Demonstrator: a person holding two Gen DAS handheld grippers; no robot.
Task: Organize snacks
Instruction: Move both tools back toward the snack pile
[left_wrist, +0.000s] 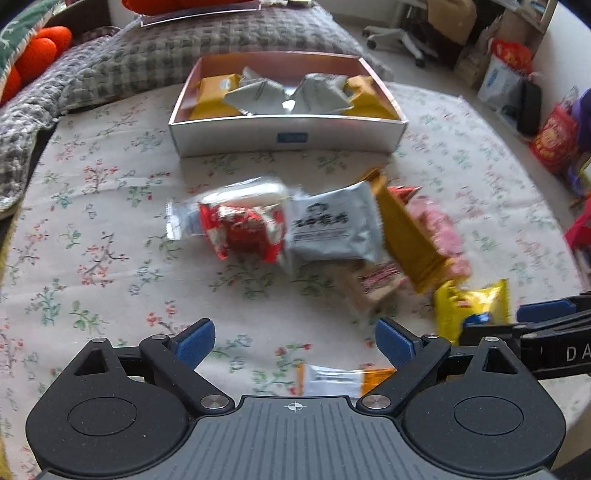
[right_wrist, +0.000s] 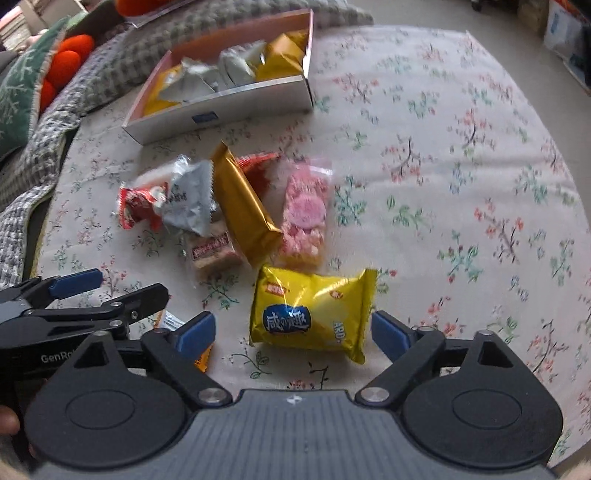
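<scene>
A white cardboard box (left_wrist: 288, 138) (right_wrist: 229, 105) at the far side holds several yellow and silver snack packs. A loose pile lies on the floral cloth: a red-and-white pack (left_wrist: 240, 225), a silver pack (left_wrist: 332, 229) (right_wrist: 188, 199), a gold pack (left_wrist: 410, 236) (right_wrist: 243, 206), a pink pack (right_wrist: 304, 214) and a brown bar (right_wrist: 212, 251). My left gripper (left_wrist: 293, 345) is open above an orange-and-white pack (left_wrist: 332, 380). My right gripper (right_wrist: 293, 332) is open, its fingers on either side of a yellow pack (right_wrist: 310, 314) (left_wrist: 472, 306).
A grey checked blanket (left_wrist: 147, 55) and orange cushions (left_wrist: 33, 59) lie at the far left. Bags and a chair base (left_wrist: 391, 37) stand on the floor to the right. The floral cloth (right_wrist: 461, 166) spreads to the right of the pile.
</scene>
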